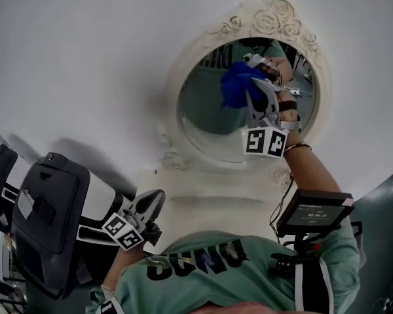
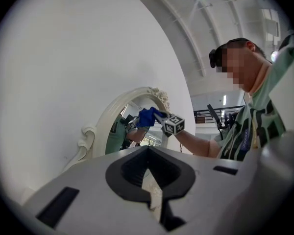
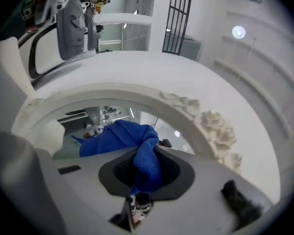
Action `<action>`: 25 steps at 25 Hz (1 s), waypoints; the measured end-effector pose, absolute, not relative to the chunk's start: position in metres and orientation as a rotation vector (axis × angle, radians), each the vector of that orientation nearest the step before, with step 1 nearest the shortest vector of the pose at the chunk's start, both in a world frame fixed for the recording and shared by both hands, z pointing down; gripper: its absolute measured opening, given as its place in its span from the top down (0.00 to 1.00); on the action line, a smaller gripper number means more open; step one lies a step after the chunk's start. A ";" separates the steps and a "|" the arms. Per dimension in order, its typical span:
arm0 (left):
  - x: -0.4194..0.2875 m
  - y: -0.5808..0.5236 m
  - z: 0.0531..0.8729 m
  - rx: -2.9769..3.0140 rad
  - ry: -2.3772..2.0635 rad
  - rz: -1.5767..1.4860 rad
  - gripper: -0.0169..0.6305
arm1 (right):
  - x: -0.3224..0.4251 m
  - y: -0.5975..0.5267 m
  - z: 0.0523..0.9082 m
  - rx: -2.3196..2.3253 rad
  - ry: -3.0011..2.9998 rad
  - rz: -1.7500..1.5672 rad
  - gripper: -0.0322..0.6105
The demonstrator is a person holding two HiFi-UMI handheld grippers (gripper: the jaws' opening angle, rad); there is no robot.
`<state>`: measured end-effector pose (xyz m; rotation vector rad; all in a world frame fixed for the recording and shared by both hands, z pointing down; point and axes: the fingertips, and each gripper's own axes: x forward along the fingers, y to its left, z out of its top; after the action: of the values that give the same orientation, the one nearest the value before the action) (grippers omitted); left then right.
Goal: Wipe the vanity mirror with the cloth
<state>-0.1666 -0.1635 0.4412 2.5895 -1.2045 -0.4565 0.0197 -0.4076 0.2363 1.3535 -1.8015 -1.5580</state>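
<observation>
Cloth (image 1: pixel 238 84), blue and bunched, pressed against upper part of vanity mirror (image 1: pixel 213 120) glass, a little right of centre, just below the carved roses (image 1: pixel 275 18) on top of the white frame. Right gripper (image 1: pixel 254 84) reaches up to the glass, claw pinched tight on the cloth; in right gripper view a fold of cloth (image 3: pixel 137 146) runs down between the closed jaws of right gripper (image 3: pixel 144 173), the rest spread over the glass inside the frame's curve. Marker cube (image 1: pixel 265 141) hangs below the cloth, in front of the mirror's lower right. Left gripper (image 1: pixel 154 198) held low, well below and left of the mirror, clear of it, over the white vanity top (image 1: pixel 203 195); its own view shows the jaws of left gripper (image 2: pixel 149 180) pressed together with nothing in them. From that side the mirror's frame (image 2: pixel 115 126) stands against a plain white wall (image 2: pixel 63 58). Black padded object (image 1: pixel 49 214) lies further left of the mirror, beyond left gripper.
</observation>
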 end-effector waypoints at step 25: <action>-0.179 -0.165 0.438 2.564 -1.227 -0.469 0.96 | 0.048 -0.428 0.145 1.621 -1.425 -1.693 0.87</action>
<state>-0.1794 -0.1652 0.4382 2.5644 -1.2274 -0.4686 0.0478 -0.4277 0.1449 1.6206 -1.4252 -1.6929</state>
